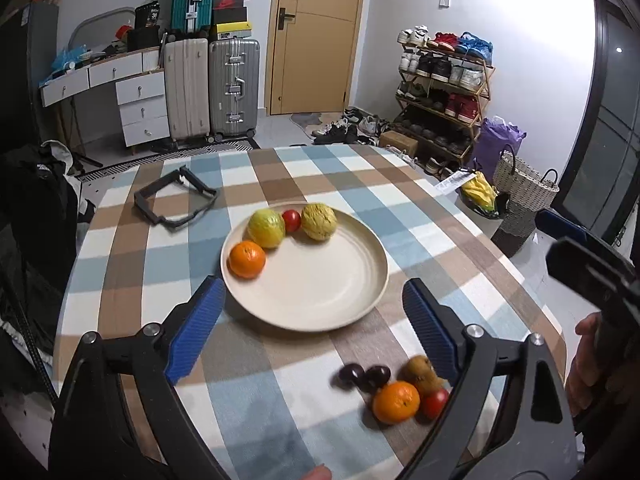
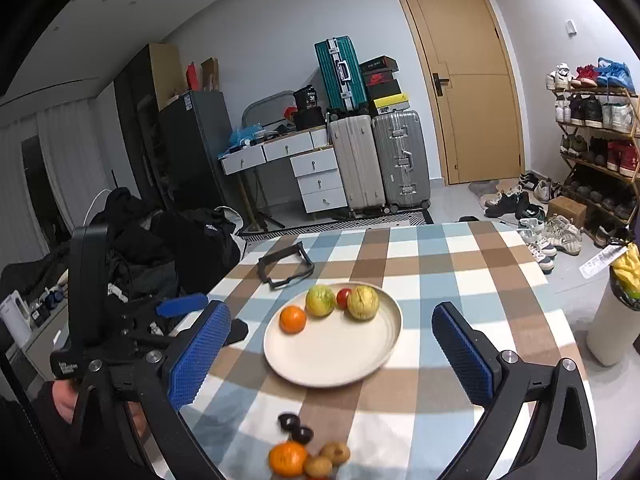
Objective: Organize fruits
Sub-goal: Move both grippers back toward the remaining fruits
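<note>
A cream plate (image 1: 320,296) (image 2: 340,356) on the checked tablecloth holds an orange (image 1: 247,259) (image 2: 293,319), a yellow-green fruit (image 1: 267,228) (image 2: 320,300), a small red tomato (image 1: 291,220) (image 2: 343,298) and a yellow fruit (image 1: 319,221) (image 2: 362,302). Near the front edge lie two dark plums (image 1: 364,377) (image 2: 295,427), a second orange (image 1: 397,402) (image 2: 287,458), a kiwi (image 1: 420,372) (image 2: 335,453) and a red tomato (image 1: 435,403). My left gripper (image 1: 312,304) is open and empty above the plate's near rim. My right gripper (image 2: 332,332) is open and empty, above the table.
A black plastic frame (image 1: 176,202) (image 2: 285,267) lies on the table's far left. Suitcases (image 1: 212,88), a drawer desk, a door and a shoe rack (image 1: 444,92) stand behind. A woven basket (image 1: 520,188) stands on the floor to the right.
</note>
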Demonstrator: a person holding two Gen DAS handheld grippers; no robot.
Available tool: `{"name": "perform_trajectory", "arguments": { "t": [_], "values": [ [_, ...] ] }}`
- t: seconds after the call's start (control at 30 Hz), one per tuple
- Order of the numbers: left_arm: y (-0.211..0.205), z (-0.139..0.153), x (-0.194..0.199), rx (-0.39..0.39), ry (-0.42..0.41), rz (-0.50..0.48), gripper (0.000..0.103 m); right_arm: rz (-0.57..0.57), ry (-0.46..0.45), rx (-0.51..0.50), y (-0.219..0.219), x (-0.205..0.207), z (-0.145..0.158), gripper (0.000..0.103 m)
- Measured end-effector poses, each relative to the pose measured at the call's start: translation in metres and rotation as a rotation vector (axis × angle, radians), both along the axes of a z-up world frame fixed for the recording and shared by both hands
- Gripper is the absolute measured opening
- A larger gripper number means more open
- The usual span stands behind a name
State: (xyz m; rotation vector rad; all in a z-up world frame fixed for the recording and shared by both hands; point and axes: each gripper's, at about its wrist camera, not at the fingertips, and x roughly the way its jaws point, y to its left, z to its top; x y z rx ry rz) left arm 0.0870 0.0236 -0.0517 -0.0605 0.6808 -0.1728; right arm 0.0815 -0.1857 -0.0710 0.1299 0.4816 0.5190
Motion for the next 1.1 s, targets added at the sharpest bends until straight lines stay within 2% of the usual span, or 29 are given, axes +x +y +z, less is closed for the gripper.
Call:
{"name": "perform_trajectory", "arguments": {
  "t": [0.17, 0.43, 0.77, 1.1],
  "values": [
    [-0.004, -0.006, -0.024, -0.006, -0.007, 0.026, 0.102, -0.002, -0.011, -0.022, -0.005, -0.023, -0.012, 0.103],
    [-0.001, -0.026, -0.044, -0.018, 0.031, 0.074, 0.102, -0.025, -0.009, -0.043, -0.012, -0.05, -0.033, 0.103],
    [0.003, -0.067, -0.051, -0.023, 0.12, 0.08, 0.102, 0.016, 0.154, -0.026, -0.011, -0.054, -0.085, 0.103],
    [0.01, -0.082, -0.046, -0.038, 0.156, 0.082, 0.102, 0.08, 0.262, -0.009, 0.004, -0.052, -0.119, 0.103]
  ]
}}
